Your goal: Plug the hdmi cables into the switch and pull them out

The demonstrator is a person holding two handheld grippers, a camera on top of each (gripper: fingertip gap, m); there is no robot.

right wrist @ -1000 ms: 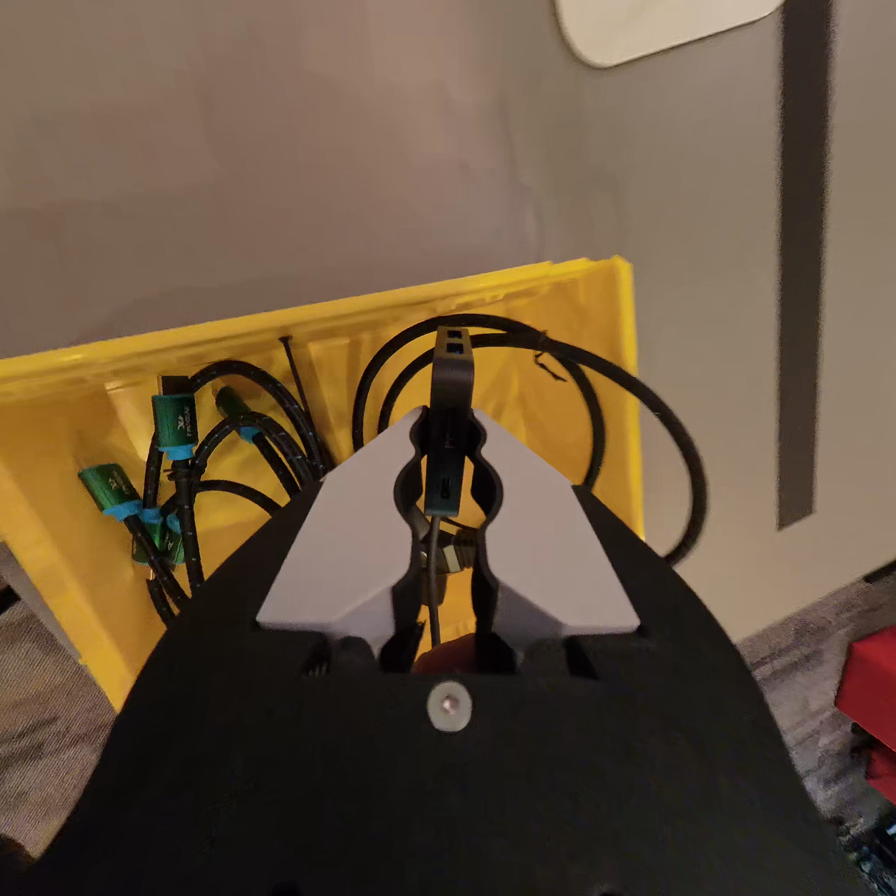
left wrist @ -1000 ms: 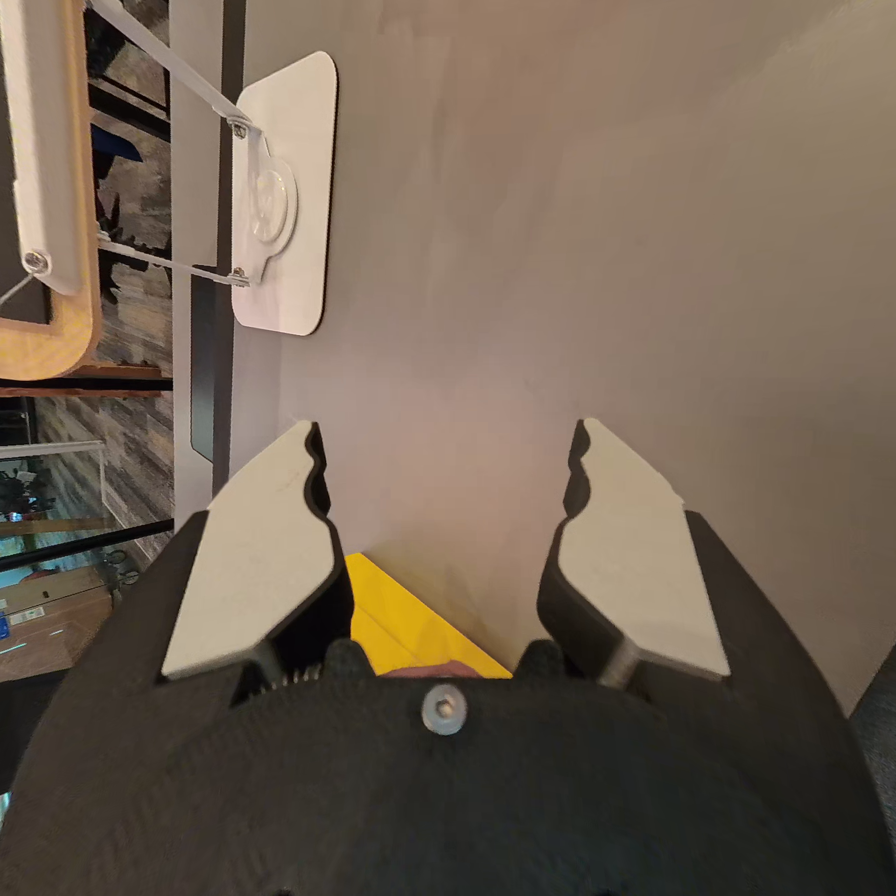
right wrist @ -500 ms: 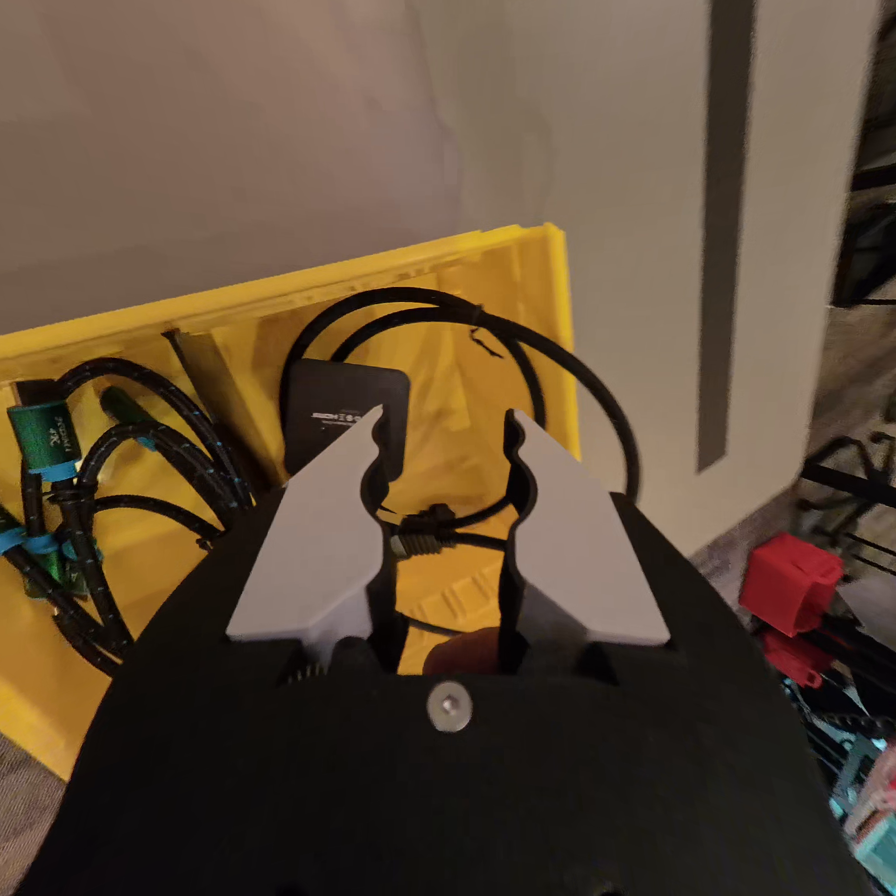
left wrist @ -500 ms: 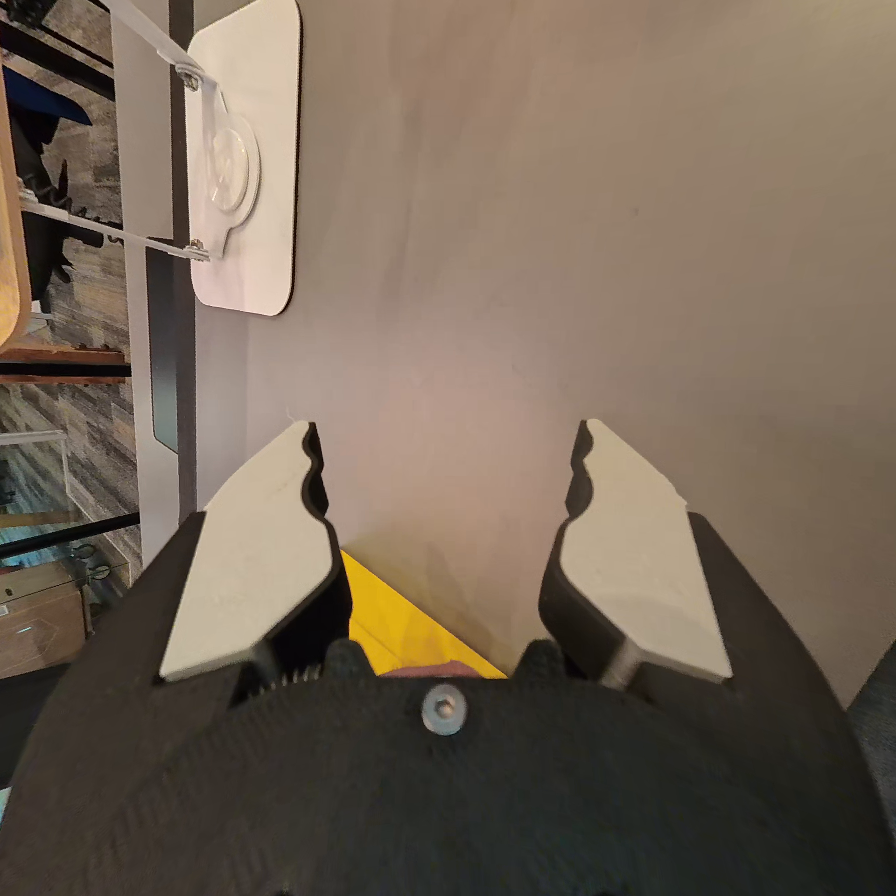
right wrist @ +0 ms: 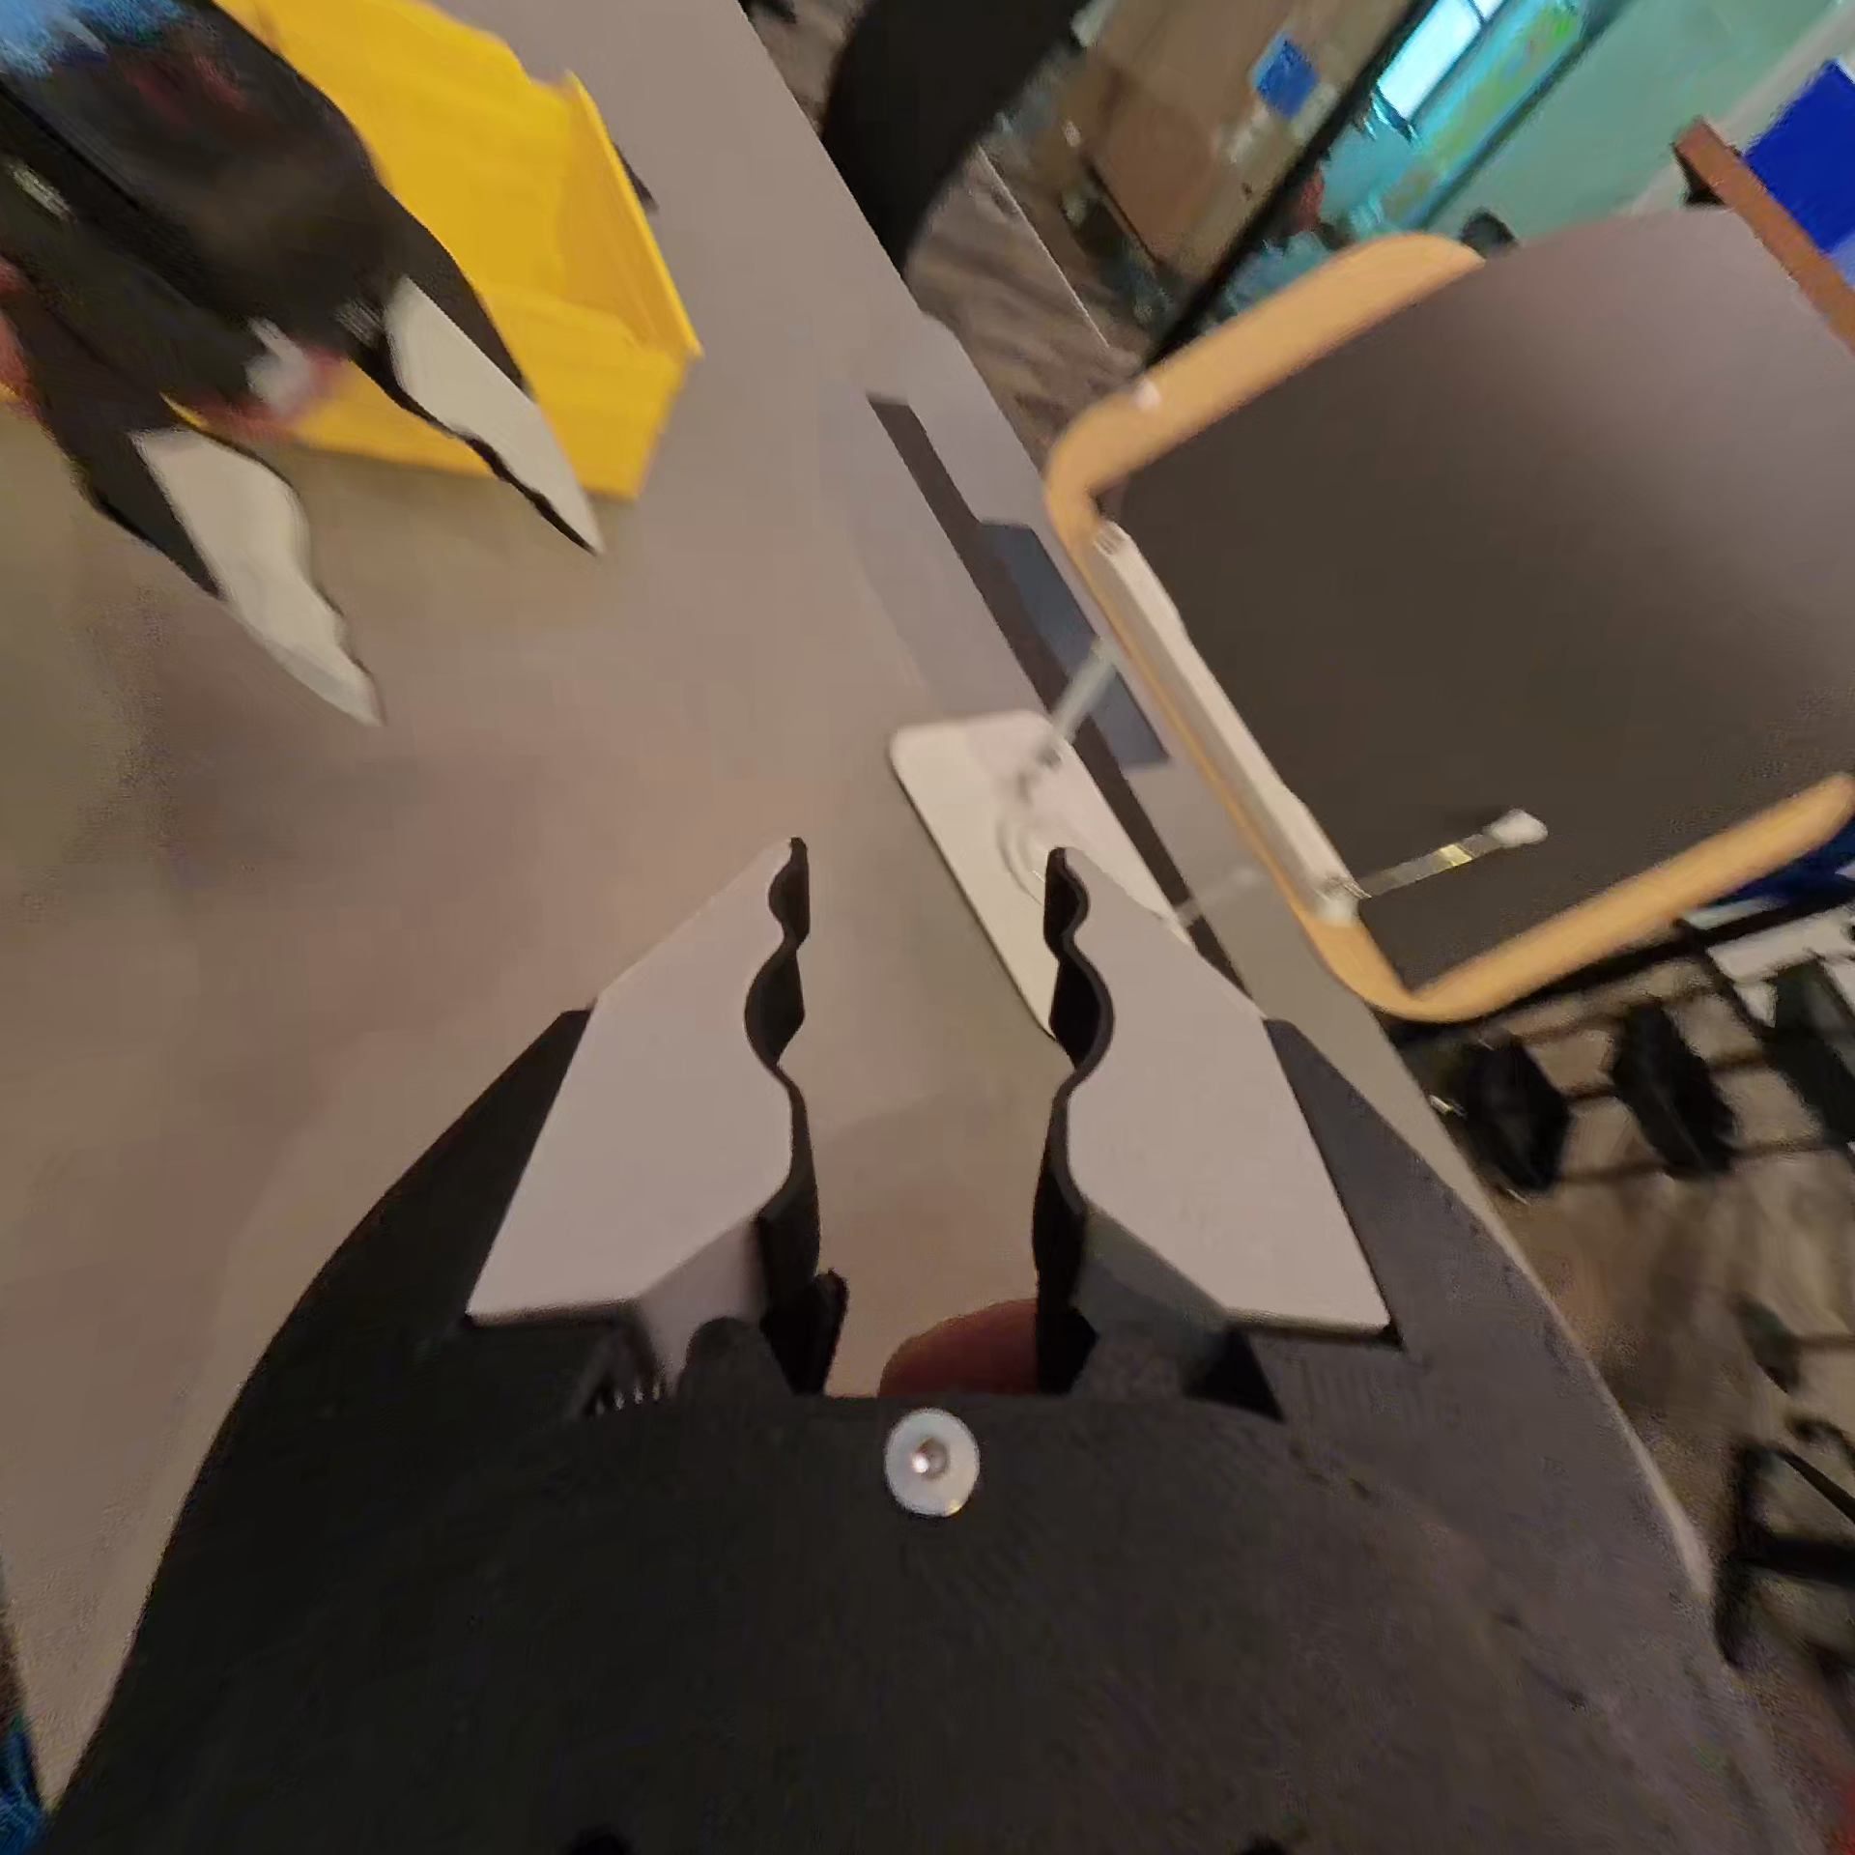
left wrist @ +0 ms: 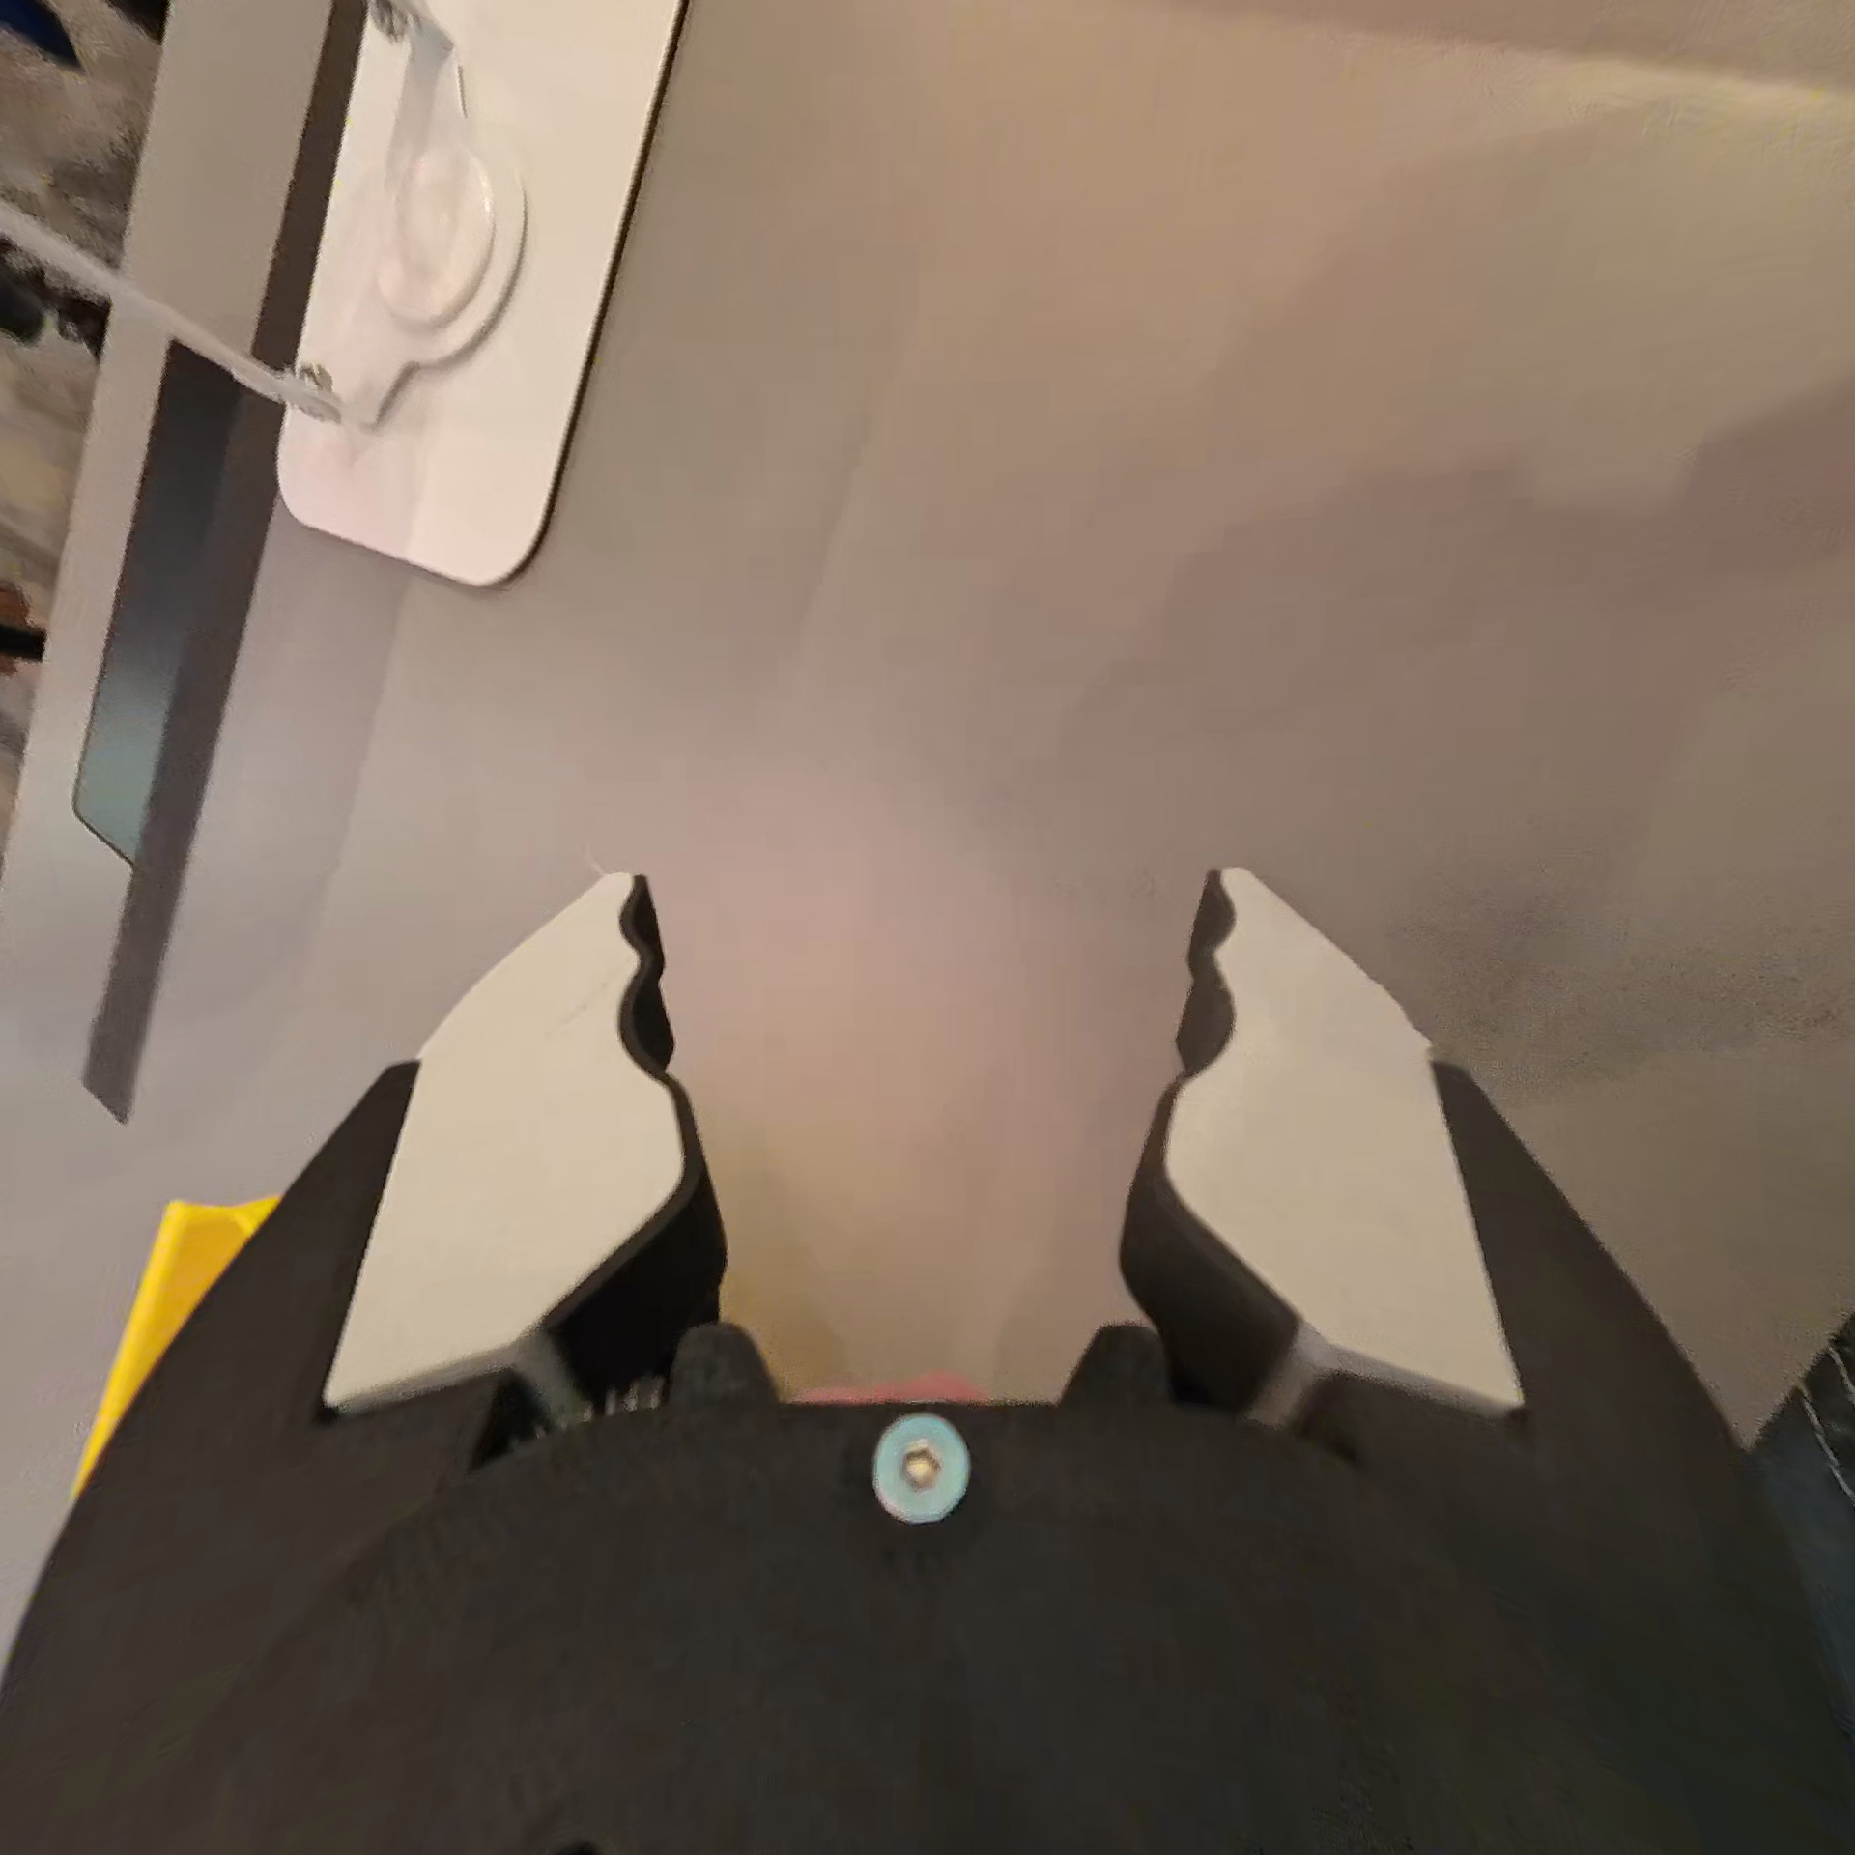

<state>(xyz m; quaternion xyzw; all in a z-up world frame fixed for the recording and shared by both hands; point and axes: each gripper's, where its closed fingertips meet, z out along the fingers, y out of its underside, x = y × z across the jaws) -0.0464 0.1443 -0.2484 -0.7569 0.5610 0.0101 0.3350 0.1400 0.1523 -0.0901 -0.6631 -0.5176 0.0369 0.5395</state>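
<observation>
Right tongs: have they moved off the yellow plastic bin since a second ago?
Yes. The right tongs swung rightward, away from the yellow plastic bin, now upper left.

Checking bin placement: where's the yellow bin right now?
Right wrist view: yellow bin sits upper left on the grey table, behind the left gripper.

1. A grey table (right wrist: 622,763) fills the near scene under warm, dim light.
2. On the right stands a dark panel with a wooden rim (right wrist: 1506,562).
3. Far behind, a patterned floor (right wrist: 1014,291) and teal walls (right wrist: 1566,110).
</observation>
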